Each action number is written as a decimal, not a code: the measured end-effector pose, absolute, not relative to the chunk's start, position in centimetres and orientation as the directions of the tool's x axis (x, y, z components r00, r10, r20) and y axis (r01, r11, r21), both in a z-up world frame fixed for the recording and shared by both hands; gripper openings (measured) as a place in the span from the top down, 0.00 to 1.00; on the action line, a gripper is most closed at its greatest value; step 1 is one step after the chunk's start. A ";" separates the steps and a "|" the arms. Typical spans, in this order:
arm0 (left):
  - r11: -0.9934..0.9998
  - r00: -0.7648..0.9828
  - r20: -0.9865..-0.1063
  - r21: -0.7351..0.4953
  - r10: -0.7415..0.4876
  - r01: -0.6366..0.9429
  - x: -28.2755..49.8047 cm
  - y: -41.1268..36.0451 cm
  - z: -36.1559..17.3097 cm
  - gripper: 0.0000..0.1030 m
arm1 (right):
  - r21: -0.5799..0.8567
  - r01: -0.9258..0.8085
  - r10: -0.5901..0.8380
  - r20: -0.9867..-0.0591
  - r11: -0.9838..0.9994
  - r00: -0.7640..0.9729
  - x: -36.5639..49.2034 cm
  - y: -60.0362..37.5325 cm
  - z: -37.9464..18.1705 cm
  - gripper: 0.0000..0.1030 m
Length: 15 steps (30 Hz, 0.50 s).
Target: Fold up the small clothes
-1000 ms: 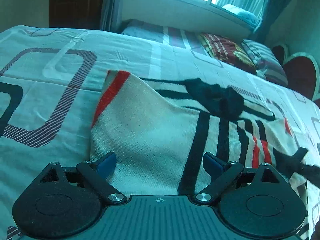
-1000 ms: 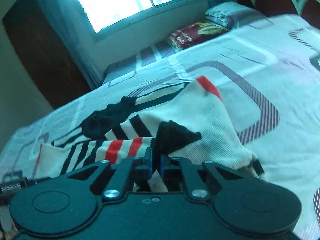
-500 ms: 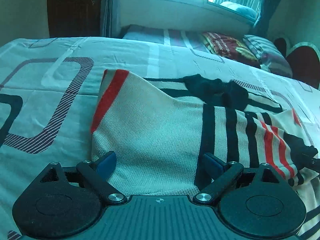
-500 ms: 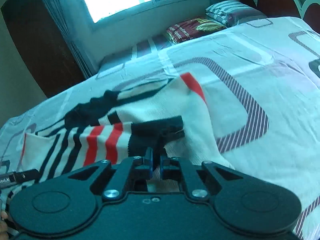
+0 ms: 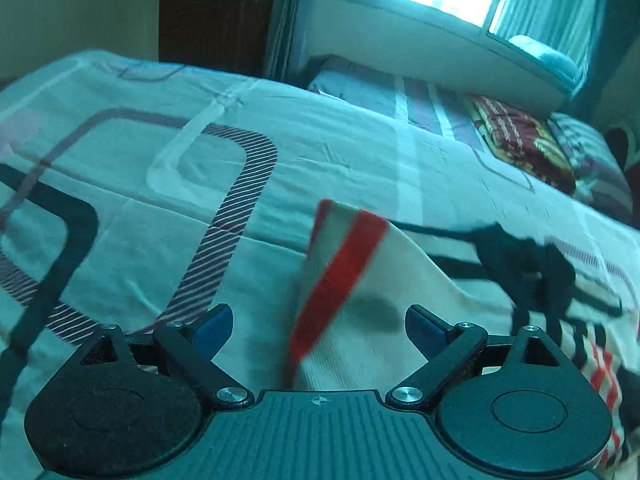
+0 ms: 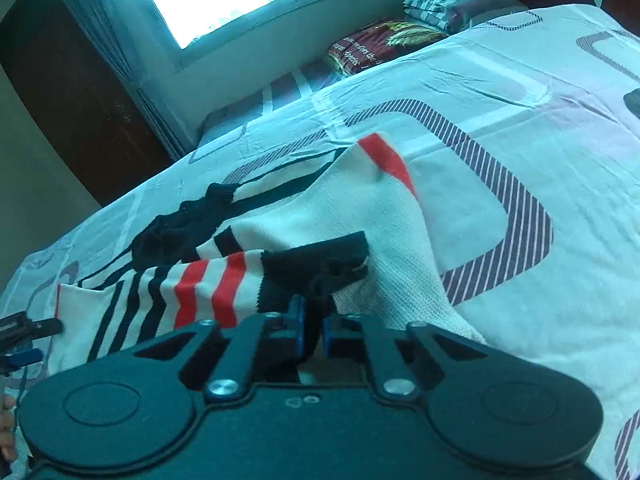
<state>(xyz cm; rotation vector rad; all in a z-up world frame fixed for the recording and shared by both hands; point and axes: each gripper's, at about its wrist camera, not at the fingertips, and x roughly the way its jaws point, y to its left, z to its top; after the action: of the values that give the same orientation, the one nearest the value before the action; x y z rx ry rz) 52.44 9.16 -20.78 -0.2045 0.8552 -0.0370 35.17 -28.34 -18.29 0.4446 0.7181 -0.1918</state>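
Clamping the sweater's (image 6: 360,216) black cuff, right gripper (image 6: 314,330); left gripper (image 5: 320,330) gapes empty.

We list as unclear: sweater (image 5: 384,312), motion-blurred in the left wrist view, its stripes smeared, cut off at 4 o'clock by the frame edge and hidden at 6 o'clock behind the left gripper (image 5: 319,326) body. Black cuff (image 6: 320,268): its near end vanishes between the pressed-together pads of the right gripper (image 6: 313,326). Hand (image 6: 6,428), only a sliver at 8 o'clock. Writing on folded blanket (image 6: 384,42), too small for us to read.
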 end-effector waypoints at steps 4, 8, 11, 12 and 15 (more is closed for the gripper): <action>0.966 0.636 -0.749 -0.257 -0.187 -0.019 54.7 9.7 -22.3 0.57 | 0.212 0.336 -0.105 -0.686 0.918 0.720 35.0 -28.0 -18.7 0.94; 0.970 0.665 -0.725 -0.244 -0.180 -0.003 55.0 8.7 -22.5 0.78 | 0.238 0.314 -0.075 -0.676 0.919 0.733 35.2 -27.7 -18.6 0.92; 0.973 0.687 -0.710 -0.228 -0.153 -0.019 55.0 8.6 -22.4 0.87 | 0.264 0.292 -0.052 -0.653 0.919 0.755 35.3 -27.2 -17.7 0.89; 0.974 0.692 -0.707 -0.226 -0.145 -0.027 55.1 8.8 -22.3 0.88 | 0.263 0.281 -0.049 -0.645 0.923 0.762 35.3 -26.9 -17.4 0.89; 0.977 0.708 -0.698 -0.206 -0.108 -0.054 55.2 9.4 -22.5 0.89 | 0.243 0.275 -0.063 -0.631 0.930 0.773 35.4 -26.6 -17.2 0.93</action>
<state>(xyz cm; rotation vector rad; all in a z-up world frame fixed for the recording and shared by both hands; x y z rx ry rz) 55.16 9.44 -22.49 -0.2180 0.7857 -0.0305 35.39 -26.58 -17.19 0.3342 0.6650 -0.1871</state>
